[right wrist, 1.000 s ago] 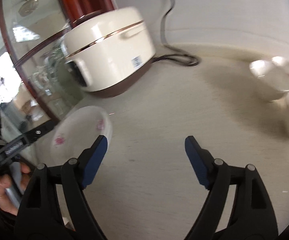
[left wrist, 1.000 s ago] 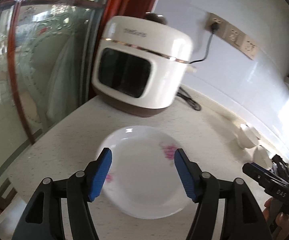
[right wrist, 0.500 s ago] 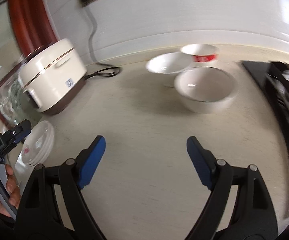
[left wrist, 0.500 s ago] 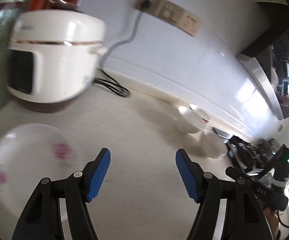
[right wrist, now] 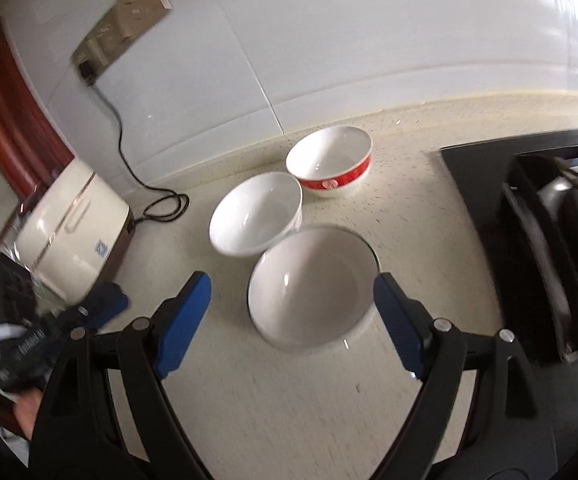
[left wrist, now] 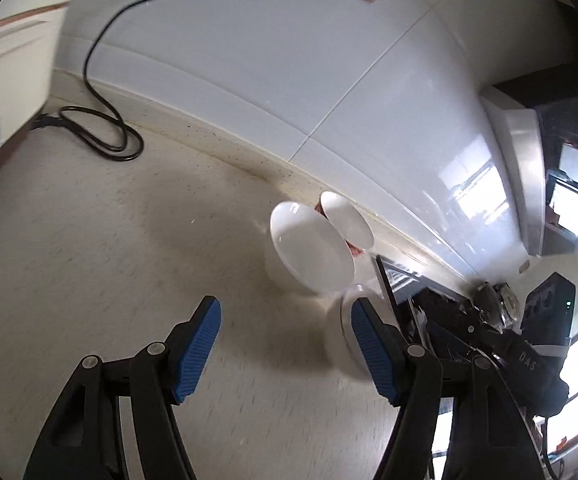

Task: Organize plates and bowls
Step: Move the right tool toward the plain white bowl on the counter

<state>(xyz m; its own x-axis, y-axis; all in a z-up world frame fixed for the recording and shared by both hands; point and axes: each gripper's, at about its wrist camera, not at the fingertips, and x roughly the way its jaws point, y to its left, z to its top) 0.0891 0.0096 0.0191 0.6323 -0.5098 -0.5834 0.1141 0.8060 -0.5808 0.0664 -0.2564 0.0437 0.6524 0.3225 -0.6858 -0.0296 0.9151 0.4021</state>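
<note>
Three bowls stand together on the cream counter near the wall. The large white bowl (right wrist: 311, 284) is nearest, just ahead of my right gripper (right wrist: 292, 320), which is open, its blue pads clear of the rim on either side. Behind it are a plain white bowl (right wrist: 255, 214) and a bowl with a red band (right wrist: 329, 162). My left gripper (left wrist: 285, 348) is open and empty over bare counter. To its right are the plain white bowl (left wrist: 309, 252), the red-band bowl (left wrist: 347, 220) and the large bowl (left wrist: 339, 332), which its right finger partly hides.
A cream rice cooker (right wrist: 73, 236) stands at the left, its black cable (right wrist: 161, 204) running up to a wall socket (right wrist: 121, 28). A black rack (right wrist: 549, 240) with dark dishes fills the right side. A hand (right wrist: 25, 412) holds the left gripper at lower left.
Both views have swung right, away from the flowered plate and the rice cooker, onto the three bowls. The plate has left both views. Both grippers stay open and empty.
</note>
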